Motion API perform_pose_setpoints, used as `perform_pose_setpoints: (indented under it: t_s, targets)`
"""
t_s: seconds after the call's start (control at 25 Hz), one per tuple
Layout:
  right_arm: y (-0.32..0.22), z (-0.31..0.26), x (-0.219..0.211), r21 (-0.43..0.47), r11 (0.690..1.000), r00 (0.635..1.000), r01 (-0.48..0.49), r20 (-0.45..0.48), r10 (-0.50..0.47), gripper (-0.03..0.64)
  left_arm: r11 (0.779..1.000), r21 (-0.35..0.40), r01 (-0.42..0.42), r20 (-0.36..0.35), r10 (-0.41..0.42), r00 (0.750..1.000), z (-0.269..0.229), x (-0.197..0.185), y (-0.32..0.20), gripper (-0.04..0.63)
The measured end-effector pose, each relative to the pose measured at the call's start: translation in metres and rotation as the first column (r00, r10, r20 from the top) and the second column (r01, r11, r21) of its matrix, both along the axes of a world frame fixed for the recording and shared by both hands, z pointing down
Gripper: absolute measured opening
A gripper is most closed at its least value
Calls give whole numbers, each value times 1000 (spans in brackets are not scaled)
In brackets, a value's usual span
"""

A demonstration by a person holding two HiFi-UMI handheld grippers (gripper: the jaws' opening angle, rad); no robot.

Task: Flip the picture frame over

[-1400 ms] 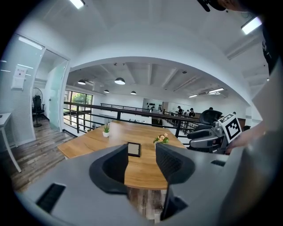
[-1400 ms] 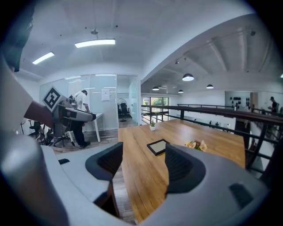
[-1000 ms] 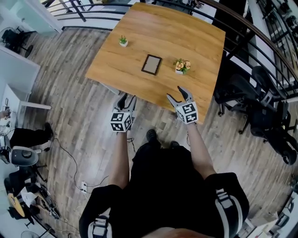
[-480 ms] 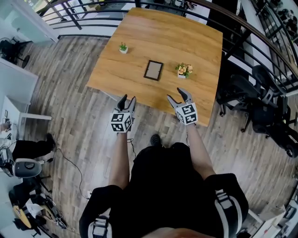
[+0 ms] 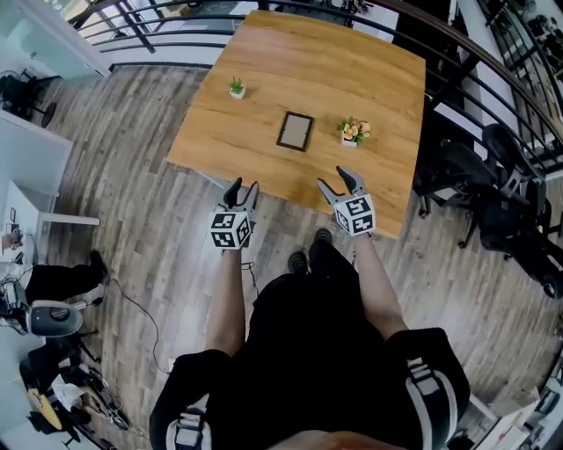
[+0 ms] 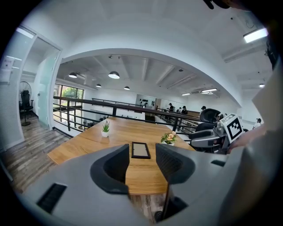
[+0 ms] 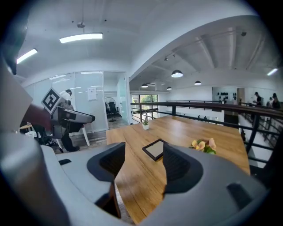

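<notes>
A dark-rimmed picture frame (image 5: 296, 131) lies flat in the middle of the wooden table (image 5: 264, 167); it also shows between the jaws in both gripper views (image 6: 140, 150) (image 7: 156, 149). My left gripper (image 5: 241, 188) hovers just off the table's near edge, open, nothing between its jaws. My right gripper (image 5: 339, 181) is over the near edge, to the frame's right, open and empty too. Both grippers stay well short of the frame.
A small green plant in a white pot (image 5: 236, 87) stands left of the frame, and a flower pot (image 5: 354, 132) right of it. Black railings (image 5: 158, 26) border the far side. Office chairs (image 5: 493, 202) stand at the right. Wood floor lies below.
Both grippers have edged a little closer to the table's near edge. The frame has not moved.
</notes>
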State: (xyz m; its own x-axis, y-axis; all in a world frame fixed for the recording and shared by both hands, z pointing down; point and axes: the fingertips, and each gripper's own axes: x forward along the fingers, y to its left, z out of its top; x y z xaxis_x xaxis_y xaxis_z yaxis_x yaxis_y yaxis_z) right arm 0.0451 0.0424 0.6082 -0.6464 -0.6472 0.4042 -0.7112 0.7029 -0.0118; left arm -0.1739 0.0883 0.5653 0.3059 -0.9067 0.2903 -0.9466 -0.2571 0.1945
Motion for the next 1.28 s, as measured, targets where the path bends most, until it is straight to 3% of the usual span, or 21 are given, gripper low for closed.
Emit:
perform_pose_setpoints:
  t_s: [0.52, 1.28]
  targets:
    - [-41, 5, -22, -30, 999, 999, 37, 22, -36, 250, 998, -30, 60, 0, -60, 998, 4, -22, -27, 196]
    - [-116, 29, -31, -101, 989, 994, 110, 17, -109, 250, 988, -92, 125, -3, -126, 992, 21, -14, -92, 196]
